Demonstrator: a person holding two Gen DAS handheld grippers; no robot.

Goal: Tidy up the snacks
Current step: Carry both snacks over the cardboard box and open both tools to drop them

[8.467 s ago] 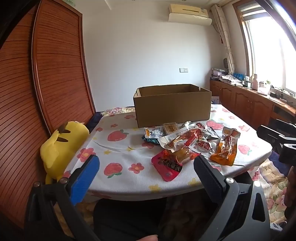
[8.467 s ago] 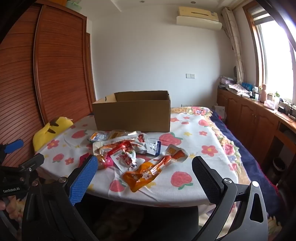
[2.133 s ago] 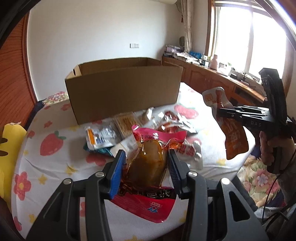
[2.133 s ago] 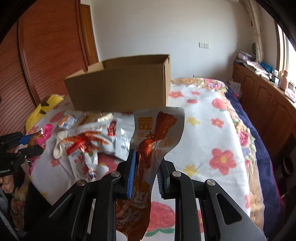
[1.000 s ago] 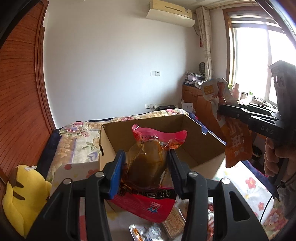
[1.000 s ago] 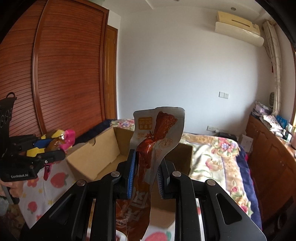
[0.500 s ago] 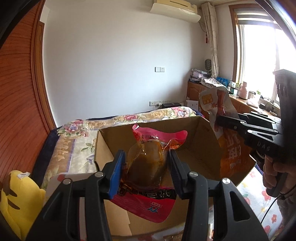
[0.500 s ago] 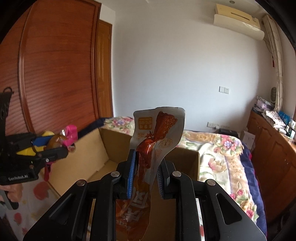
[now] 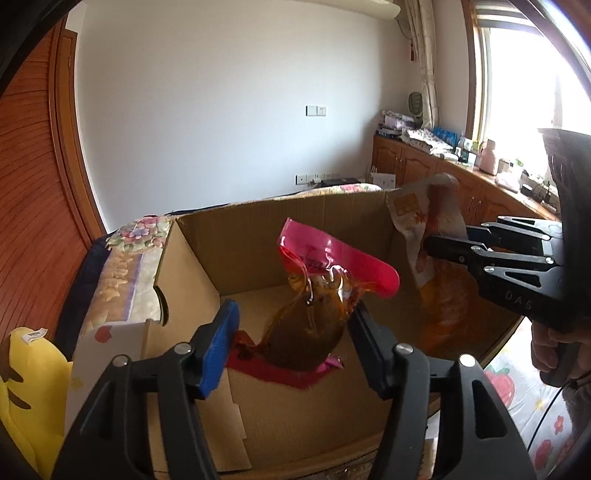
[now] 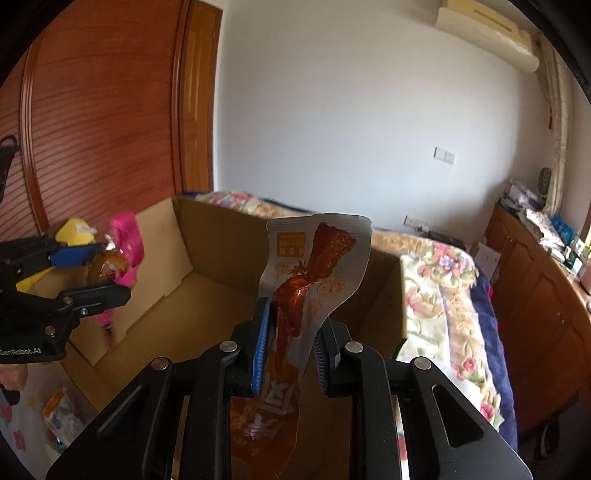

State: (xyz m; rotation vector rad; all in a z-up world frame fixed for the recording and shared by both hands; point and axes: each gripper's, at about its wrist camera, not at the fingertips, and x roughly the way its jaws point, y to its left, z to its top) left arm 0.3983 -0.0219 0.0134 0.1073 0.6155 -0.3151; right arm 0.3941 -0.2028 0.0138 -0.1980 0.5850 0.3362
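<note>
Inside the plain brown cardboard box (image 9: 295, 417) hang a pink-topped pouch (image 9: 317, 306) with glossy brown contents and an orange-and-white pouch (image 10: 306, 291) printed with red meat, beside it a strawberry-and-flower cloth (image 9: 517, 391) and a yellow plush (image 9: 26, 391).

Home bedroom, floral bedspread (image 10: 439, 280), wooden wardrobe doors (image 10: 92, 122), wall air conditioner (image 10: 484, 22) (above window side)

Both wrist cameras are looking down into the cardboard box (image 9: 295, 229) (image 10: 218, 258) from close, seemingly from opposite sides.
</note>
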